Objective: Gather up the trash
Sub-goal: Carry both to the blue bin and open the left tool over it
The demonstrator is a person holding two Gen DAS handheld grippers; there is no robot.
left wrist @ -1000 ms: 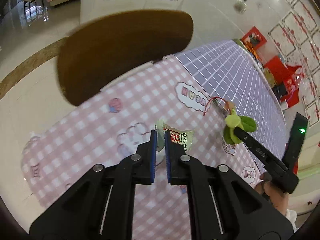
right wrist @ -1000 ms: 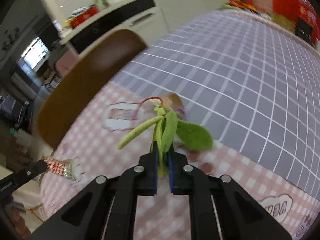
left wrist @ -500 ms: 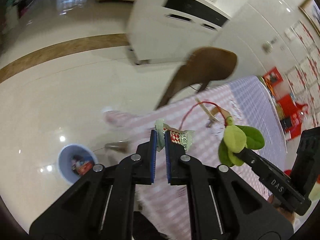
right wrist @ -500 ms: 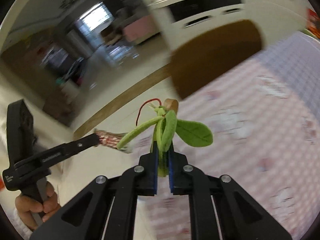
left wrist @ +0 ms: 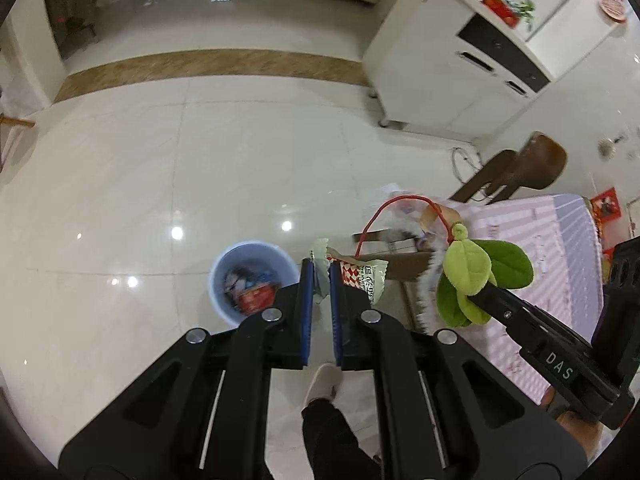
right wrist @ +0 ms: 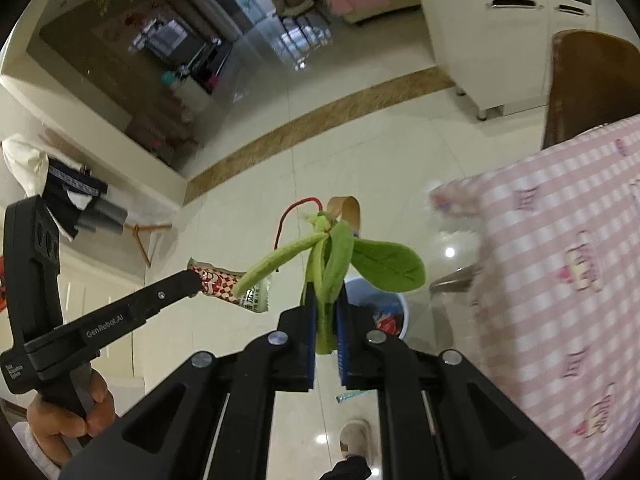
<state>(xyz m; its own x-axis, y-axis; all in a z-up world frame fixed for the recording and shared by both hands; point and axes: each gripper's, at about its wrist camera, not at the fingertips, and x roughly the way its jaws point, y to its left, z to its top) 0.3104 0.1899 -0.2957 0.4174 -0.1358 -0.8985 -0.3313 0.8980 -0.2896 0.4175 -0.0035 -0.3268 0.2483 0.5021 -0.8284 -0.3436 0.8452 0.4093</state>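
Note:
My left gripper (left wrist: 319, 276) is shut on a red-and-white checked snack wrapper (left wrist: 362, 278), which sticks out to the right of its fingertips. My right gripper (right wrist: 325, 304) is shut on a green felt leaf ornament (right wrist: 340, 258) with a red string and a brown tag. Each gripper shows in the other's view: the right gripper (left wrist: 476, 300) with the green leaf ornament (left wrist: 478, 276), and the left gripper (right wrist: 196, 280) with the snack wrapper (right wrist: 228, 290). A light blue trash bin (left wrist: 250, 276) with wrappers inside stands on the floor below both grippers, and the trash bin (right wrist: 384, 306) peeks out behind my right fingers.
The table with a pink checked cloth (right wrist: 560, 272) stands at the right, a brown chair (left wrist: 528, 168) beside it. A white cabinet (left wrist: 460, 64) lines the far wall. The person's slippered foot (left wrist: 322, 384) rests on the glossy tile floor near the bin.
Both grippers swung off the table and out over the floor, still holding the wrapper and the leaf ornament. The blue bin has come into view and now lies just beyond the fingertips.

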